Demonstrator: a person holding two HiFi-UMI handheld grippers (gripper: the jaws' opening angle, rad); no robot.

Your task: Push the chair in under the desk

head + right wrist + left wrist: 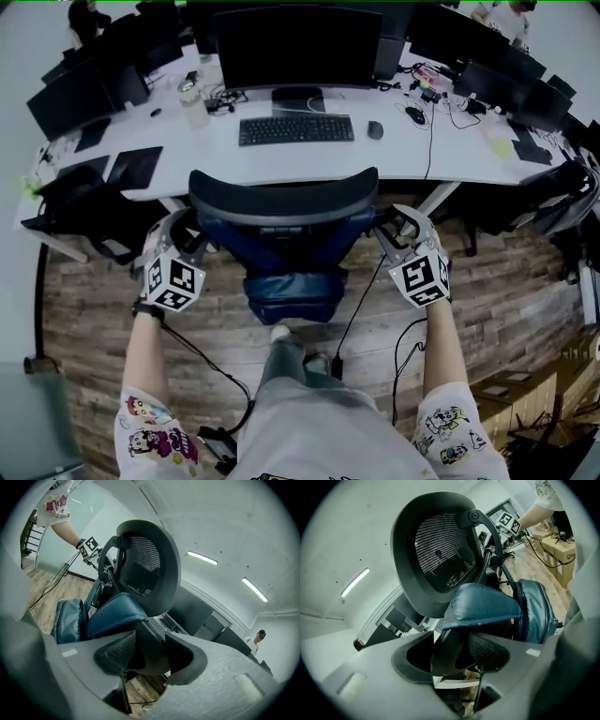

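Both tools were on the chair (281,202), one at each side. On the left tool (451,656) we saw the jaws standing wide, with the dark left armrest (449,663) between them and the pads looking pressed onto it. The right tool (146,654) was set a little narrower, and its pads appeared to bear on the right armrest (152,660) in the same way. Neither tool touched anything else that we could see.

We stood behind the chair, facing the table (403,155). The backrest was close to the table's near edge, roughly in line with the keyboard (296,129). The seat (291,298) hung out over the wooden floor (487,309) on our side, so the chair was not yet tucked in.

We judged this to be the push itself, well begun but not finished. For the next move we thought both hands should go forward together and level. Equal pressure on the two armrests would keep the chair from swinging to one side. The grips needed to hold firm so the jaws would not slide along the armrests. We expected to stop once the seat was under the table and the backrest met its edge.
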